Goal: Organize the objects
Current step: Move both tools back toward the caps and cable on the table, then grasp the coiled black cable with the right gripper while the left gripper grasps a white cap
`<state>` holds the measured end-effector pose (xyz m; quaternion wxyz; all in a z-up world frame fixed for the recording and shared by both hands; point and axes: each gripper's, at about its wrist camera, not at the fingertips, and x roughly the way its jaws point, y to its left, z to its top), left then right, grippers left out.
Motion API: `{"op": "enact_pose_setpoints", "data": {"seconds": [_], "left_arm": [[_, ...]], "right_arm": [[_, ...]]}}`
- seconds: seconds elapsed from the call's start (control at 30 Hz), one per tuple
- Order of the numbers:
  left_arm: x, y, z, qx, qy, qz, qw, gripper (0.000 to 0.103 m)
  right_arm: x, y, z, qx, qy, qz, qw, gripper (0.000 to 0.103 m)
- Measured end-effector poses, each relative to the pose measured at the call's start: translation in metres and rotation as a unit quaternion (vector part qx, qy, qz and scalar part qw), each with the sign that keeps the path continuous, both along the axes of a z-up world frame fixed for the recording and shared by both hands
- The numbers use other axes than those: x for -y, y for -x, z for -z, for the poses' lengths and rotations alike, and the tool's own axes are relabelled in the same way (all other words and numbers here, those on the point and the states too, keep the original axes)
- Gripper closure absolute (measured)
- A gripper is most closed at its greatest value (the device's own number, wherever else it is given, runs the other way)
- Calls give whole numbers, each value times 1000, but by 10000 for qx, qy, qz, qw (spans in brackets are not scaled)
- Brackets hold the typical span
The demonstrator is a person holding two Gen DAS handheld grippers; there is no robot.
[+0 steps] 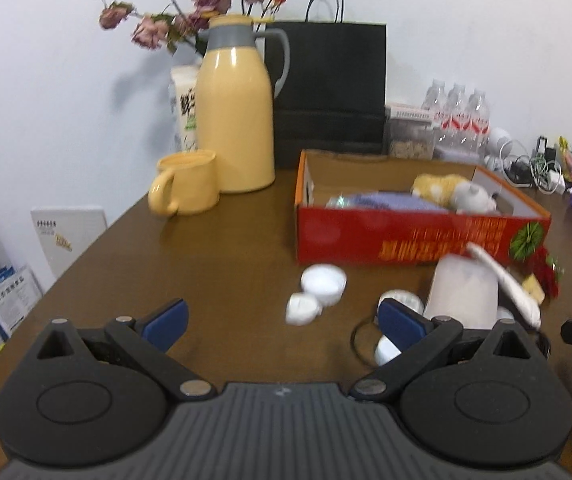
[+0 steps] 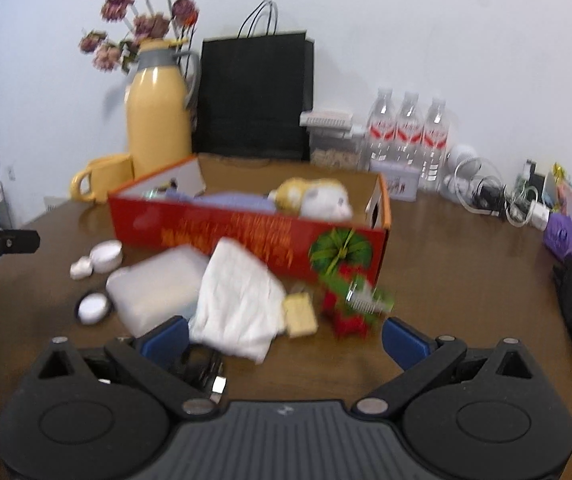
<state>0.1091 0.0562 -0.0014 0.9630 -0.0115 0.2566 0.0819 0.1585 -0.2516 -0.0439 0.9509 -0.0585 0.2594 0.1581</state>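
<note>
My left gripper (image 1: 282, 326) and right gripper (image 2: 286, 338) both hang released above the surface (image 1: 226, 248). A cloth (image 2: 240, 300), tub (image 2: 154, 284) and caps (image 1: 317, 284) crowd before the red box (image 2: 246, 236), which lies lengthwise across my view.

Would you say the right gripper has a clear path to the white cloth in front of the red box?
Probably yes: the right gripper is open, and the white cloth lies just ahead of its left finger, uncovered, draped partly over a translucent container.

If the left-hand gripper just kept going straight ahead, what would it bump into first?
Probably the small white round lidded jars on the brown table, then the red cardboard box; depth is hard to judge.
</note>
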Motion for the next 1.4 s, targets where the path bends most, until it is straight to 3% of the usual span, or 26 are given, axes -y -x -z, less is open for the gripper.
{"op": "enact_pose_setpoints", "data": {"seconds": [0.33, 0.5, 0.6, 0.63, 0.67, 0.93, 1.27, 1.4], "left_arm": [[1, 17, 4, -70, 63, 40, 9999, 0], [4, 18, 6, -117, 65, 72, 9999, 0], [6, 16, 8, -144, 80, 89, 9998, 0], [7, 16, 8, -152, 84, 94, 9998, 0], [7, 16, 9, -154, 87, 107, 9998, 0], [19, 13, 14, -229, 78, 209, 9995, 0], [42, 11, 17, -268, 131, 428, 9986, 0], [54, 10, 19, -310, 99, 540, 9980, 0]], "right_arm": [[-33, 10, 18, -172, 353, -519, 9979, 10], [-44, -1, 24, -317, 414, -589, 9969, 27], [-47, -3, 26, -396, 382, -679, 9962, 46], [-47, -3, 26, -406, 332, -728, 9960, 57], [-47, -3, 27, -426, 305, -787, 9955, 60], [-47, 2, 24, -305, 237, -845, 9957, 62], [-33, 28, 12, 502, 154, -760, 9957, 62], [-19, 33, 10, 634, 102, -640, 9959, 62]]}}
